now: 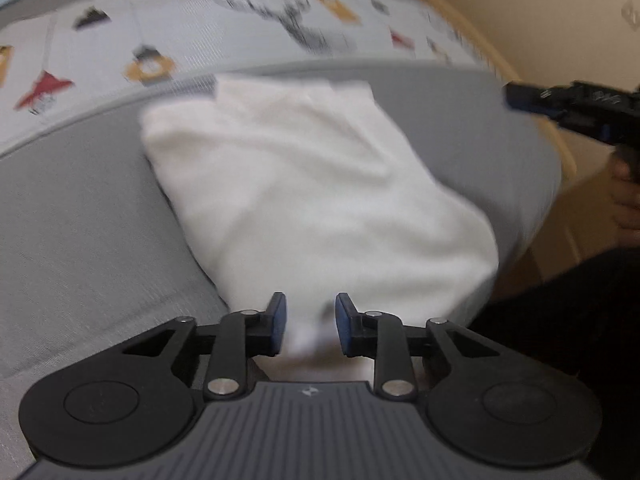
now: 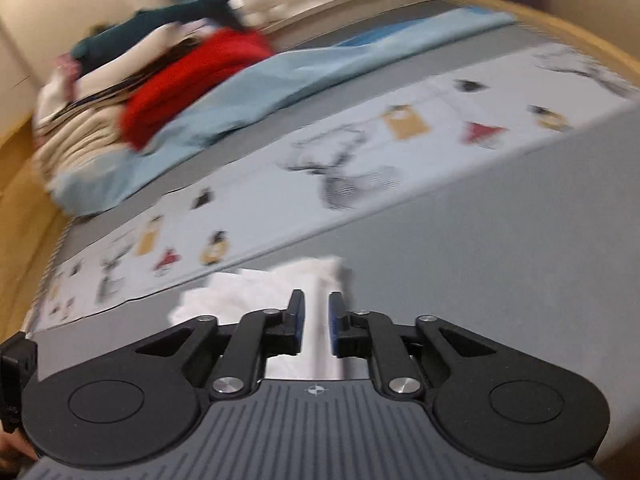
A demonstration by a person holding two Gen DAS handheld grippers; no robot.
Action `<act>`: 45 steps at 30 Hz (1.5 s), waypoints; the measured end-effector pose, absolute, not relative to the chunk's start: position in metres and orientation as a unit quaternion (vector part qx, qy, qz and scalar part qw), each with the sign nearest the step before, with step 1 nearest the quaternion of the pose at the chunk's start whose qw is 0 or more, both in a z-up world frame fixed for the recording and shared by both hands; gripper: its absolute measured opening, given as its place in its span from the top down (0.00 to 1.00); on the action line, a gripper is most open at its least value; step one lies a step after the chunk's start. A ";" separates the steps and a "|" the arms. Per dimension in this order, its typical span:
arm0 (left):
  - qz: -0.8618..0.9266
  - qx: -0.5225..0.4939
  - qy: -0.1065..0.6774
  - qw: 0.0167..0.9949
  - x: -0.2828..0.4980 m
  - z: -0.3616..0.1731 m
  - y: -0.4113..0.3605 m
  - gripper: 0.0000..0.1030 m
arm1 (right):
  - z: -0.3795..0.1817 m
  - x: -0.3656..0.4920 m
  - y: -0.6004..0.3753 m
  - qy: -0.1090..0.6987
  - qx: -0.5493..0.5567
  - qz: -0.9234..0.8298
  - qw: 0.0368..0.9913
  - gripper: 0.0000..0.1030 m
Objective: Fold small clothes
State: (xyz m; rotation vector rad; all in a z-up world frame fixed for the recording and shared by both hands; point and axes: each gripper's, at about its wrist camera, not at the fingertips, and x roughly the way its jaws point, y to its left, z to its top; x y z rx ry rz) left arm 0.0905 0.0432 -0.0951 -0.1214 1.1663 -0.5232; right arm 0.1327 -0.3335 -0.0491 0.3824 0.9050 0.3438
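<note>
A white garment (image 1: 312,184) lies folded into a rough rectangle on the grey bed cover (image 1: 72,216). My left gripper (image 1: 311,312) points down at its near edge, jaws a little apart. A small bunch of white cloth sits between them, and the pads do not visibly press on it. In the left wrist view my right gripper (image 1: 514,97) hovers off the garment's far right corner, over the bed's edge, with a hand (image 1: 628,200) holding it. In its own view the right gripper (image 2: 317,308) has a narrow gap and grips nothing. The white garment (image 2: 248,292) lies below and to the left.
A printed band (image 1: 200,40) with small figures runs across the bed behind the garment. Further back lie a light blue blanket (image 2: 280,88), a red item (image 2: 192,80) and a pile of bedding. A wooden bed frame (image 1: 560,152) curves on the right; dark clothing (image 1: 580,300) fills the lower right.
</note>
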 end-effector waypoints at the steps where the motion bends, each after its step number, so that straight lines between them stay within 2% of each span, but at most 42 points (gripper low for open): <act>1: -0.239 -0.074 0.538 0.805 0.093 -0.092 0.050 0.71 | -0.055 0.147 -0.327 0.440 0.177 0.174 0.863 0.79; 7: -0.204 -0.110 0.528 0.817 0.099 -0.091 0.078 0.71 | -0.123 0.190 -0.304 0.504 0.221 0.176 0.816 0.79; 14: -0.184 -0.124 0.516 0.827 0.112 -0.087 0.086 0.71 | -0.147 0.203 -0.277 0.543 0.183 0.152 0.805 0.76; 17: -0.171 -0.140 0.508 0.832 0.120 -0.085 0.090 0.71 | -0.147 0.202 -0.275 0.539 0.177 0.154 0.809 0.80; 19: -0.163 -0.148 0.501 0.837 0.124 -0.083 0.091 0.71 | -0.146 0.200 -0.274 0.532 0.166 0.164 0.814 0.94; 21: -0.155 -0.156 0.495 0.841 0.130 -0.082 0.089 0.71 | -0.139 0.197 -0.276 0.516 0.170 0.169 0.823 0.96; 26: -0.149 -0.164 0.483 0.847 0.139 -0.080 0.077 0.71 | -0.113 0.188 -0.298 0.457 0.209 0.119 0.856 0.96; 31: -0.149 -0.163 0.485 0.846 0.146 -0.085 0.064 0.71 | -0.131 0.190 -0.302 0.505 0.169 0.046 0.845 0.91; 34: -0.161 -0.165 0.489 0.842 0.149 -0.089 0.059 0.71 | -0.106 0.183 -0.308 0.446 0.187 0.088 0.871 0.91; 36: -0.144 -0.129 0.514 0.836 0.154 -0.101 0.055 0.71 | -0.095 0.177 -0.301 0.426 0.188 0.165 0.869 0.91; 38: -0.098 -0.083 0.560 0.818 0.159 -0.122 0.055 0.67 | -0.103 0.177 -0.288 0.465 0.184 0.239 0.832 0.89; 41: -0.077 -0.131 0.559 0.815 0.165 -0.121 0.070 0.69 | -0.142 0.175 -0.265 0.571 0.070 0.213 0.790 0.89; 45: -0.073 -0.160 0.514 0.840 0.166 -0.104 0.077 0.69 | -0.143 0.181 -0.269 0.569 0.064 0.201 0.795 0.89</act>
